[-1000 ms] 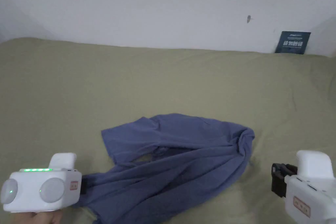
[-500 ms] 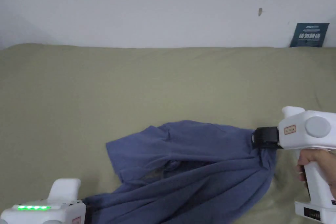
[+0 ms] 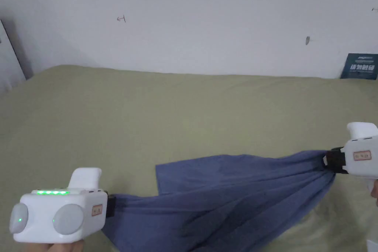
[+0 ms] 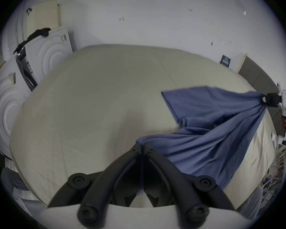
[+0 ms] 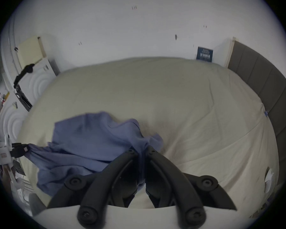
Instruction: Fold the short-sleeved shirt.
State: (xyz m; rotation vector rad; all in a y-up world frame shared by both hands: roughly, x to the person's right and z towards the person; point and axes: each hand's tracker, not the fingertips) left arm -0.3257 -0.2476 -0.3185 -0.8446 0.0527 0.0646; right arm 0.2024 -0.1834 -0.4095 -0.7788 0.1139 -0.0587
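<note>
Near left: left tongs (image 3: 110, 204) pressed together on a thin edge of the blue shirt (image 3: 229, 197), the cloth pinched right at the tips in the left gripper view, so probably only a shallow bite. Likely to slip free if pulled harder to the left. Middle: shirt strung between both grips, sagging, bunched into long diagonal pleats, lower part resting on the bed (image 3: 184, 116), one flat corner pointing toward the far side. Hard to tell which parts are held, hem or shoulders or a sleeve; a wrong pair of corners would probably leave the cloth twisted when laid down, and any fold over it would trap the creases. Near edge of the bed close under the hanging cloth, so could slide off the near side if lowered without carrying it farther in. Right: right tongs (image 3: 329, 160) clamped on a thick gathered wad of shirt, jaws held slightly apart by the bulk in the right gripper view. Several layers probably caught together there, which would keep that side from spreading flat unless regripped on a single edge.
</note>
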